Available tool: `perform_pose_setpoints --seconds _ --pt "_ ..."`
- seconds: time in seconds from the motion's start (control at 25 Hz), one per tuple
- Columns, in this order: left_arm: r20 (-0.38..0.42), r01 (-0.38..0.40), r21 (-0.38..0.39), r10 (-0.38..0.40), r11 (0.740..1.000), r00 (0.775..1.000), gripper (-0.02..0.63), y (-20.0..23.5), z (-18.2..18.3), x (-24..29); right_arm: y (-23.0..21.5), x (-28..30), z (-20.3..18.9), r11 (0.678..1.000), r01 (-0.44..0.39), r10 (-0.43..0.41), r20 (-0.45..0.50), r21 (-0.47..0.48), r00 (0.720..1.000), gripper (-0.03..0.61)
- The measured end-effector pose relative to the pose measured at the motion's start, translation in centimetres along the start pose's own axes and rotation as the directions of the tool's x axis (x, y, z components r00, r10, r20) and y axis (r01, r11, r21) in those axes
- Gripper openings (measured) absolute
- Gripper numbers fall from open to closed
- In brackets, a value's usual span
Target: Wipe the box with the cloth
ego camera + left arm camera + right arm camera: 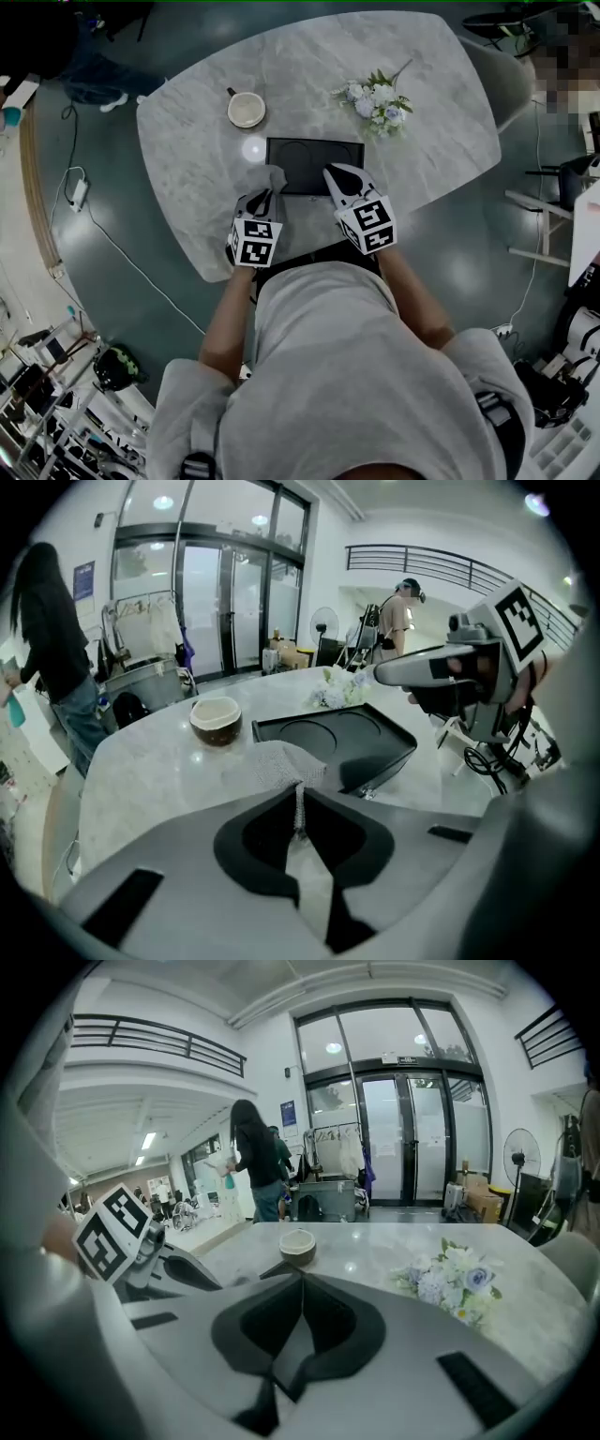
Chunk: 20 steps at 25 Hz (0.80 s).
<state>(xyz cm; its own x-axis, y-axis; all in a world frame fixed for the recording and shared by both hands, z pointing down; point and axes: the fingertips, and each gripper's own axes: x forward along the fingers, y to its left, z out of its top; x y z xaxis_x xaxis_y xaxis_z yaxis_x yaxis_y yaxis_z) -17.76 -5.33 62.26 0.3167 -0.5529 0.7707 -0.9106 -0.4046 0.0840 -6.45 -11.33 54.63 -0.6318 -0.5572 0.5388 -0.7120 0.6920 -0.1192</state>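
A flat black box (314, 161) with round recesses lies on the marble table (187, 159). A grey mesh cloth (273, 177) rests against the box's near left corner, and my left gripper (266, 194) is shut on it. In the left gripper view the cloth (277, 762) bunches out past the jaw tips of the left gripper (300, 797), just short of the box (334, 739). My right gripper (331, 172) hovers over the box's near right edge. In its own view the right gripper (302, 1281) is shut with nothing between the jaws.
A brown and white bowl (246, 110) stands behind the box at the left. A small bunch of flowers (376, 101) lies at the back right. The table's near edge runs just under my grippers. People stand by the glass doors beyond the table.
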Motion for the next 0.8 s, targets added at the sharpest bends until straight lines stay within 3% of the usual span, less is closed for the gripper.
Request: perform_pose_setpoints --seconds 0.4,0.8 --pt "0.003 -0.046 -0.209 0.047 0.977 0.999 0.039 -1.8 0.0 2.0 -4.0 -4.1 -2.8 0.998 0.007 -0.008 0.021 0.065 1.000 0.028" --pt "-0.005 -0.005 -0.183 0.004 0.983 1.000 0.038 -6.7 1.1 3.7 -6.9 -7.4 -4.7 0.994 0.036 -0.039 0.033 0.108 0.999 0.028"
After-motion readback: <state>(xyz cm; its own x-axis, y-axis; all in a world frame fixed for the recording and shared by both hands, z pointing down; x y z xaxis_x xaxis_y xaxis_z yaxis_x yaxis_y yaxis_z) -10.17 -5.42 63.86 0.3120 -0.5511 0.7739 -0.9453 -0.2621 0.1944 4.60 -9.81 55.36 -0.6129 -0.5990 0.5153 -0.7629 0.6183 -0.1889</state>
